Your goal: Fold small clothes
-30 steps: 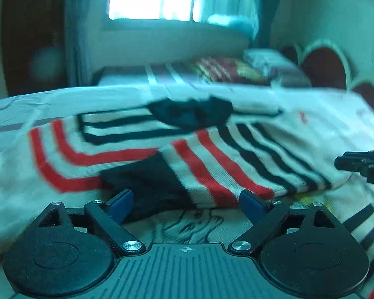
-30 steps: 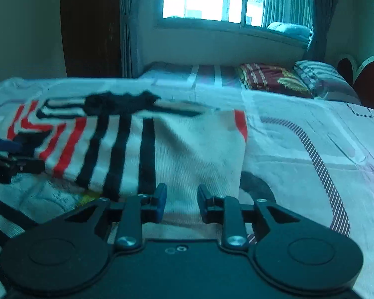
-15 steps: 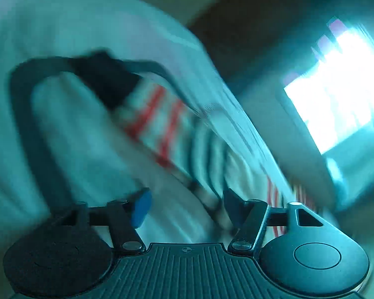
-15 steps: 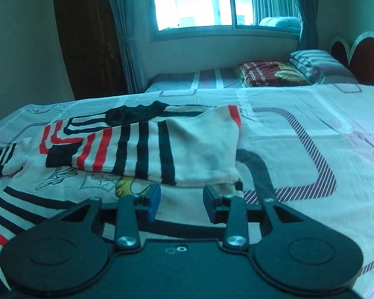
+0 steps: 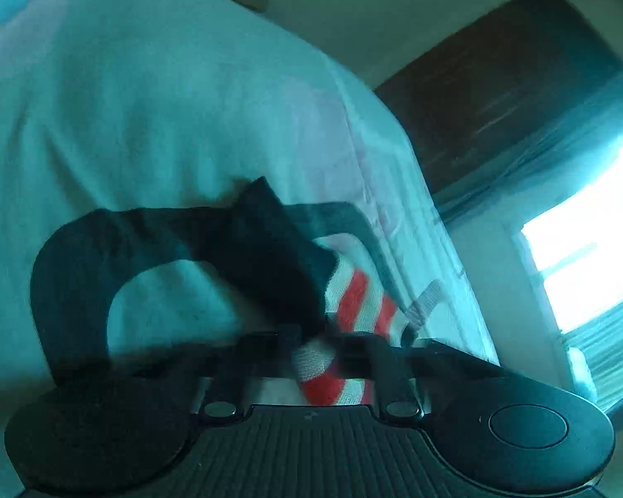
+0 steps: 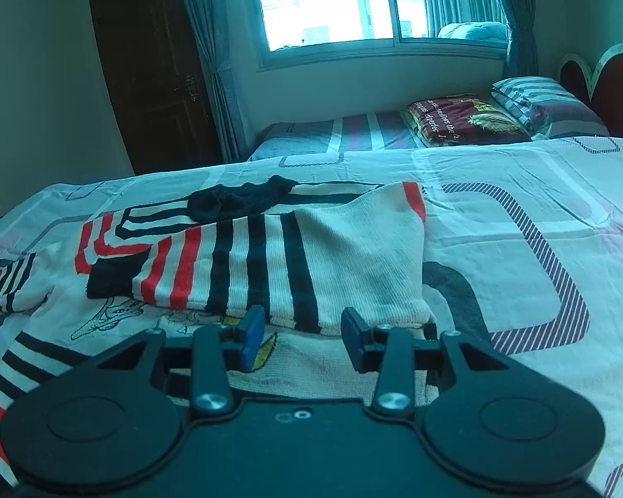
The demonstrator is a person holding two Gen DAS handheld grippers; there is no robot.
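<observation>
A white knit sweater (image 6: 336,257) with black and red stripes lies partly folded on the patterned bed sheet (image 6: 519,216). A black collar (image 6: 236,201) shows at its far edge. My right gripper (image 6: 303,330) hovers over the sweater's near hem. Its jaws are opening, and no cloth is pinched between them. My left gripper (image 5: 326,352) is rolled to one side and shut on the sweater's sleeve (image 5: 353,307). The sleeve's black cuff (image 5: 270,257) sticks out past the fingers. In the right wrist view the striped sleeve (image 6: 4,286) trails off at the far left.
Behind this bed stands a second bed (image 6: 336,137) with a dark red cushion (image 6: 461,122) and a striped pillow (image 6: 548,103). A window (image 6: 332,0) with curtains, a dark wooden door (image 6: 153,62) and a red headboard (image 6: 610,91) ring the room.
My left gripper swung away to the sleeve, rolled over and closed on the striped cloth near the black cuff. My right gripper drew back a little and its jaws widened.
</observation>
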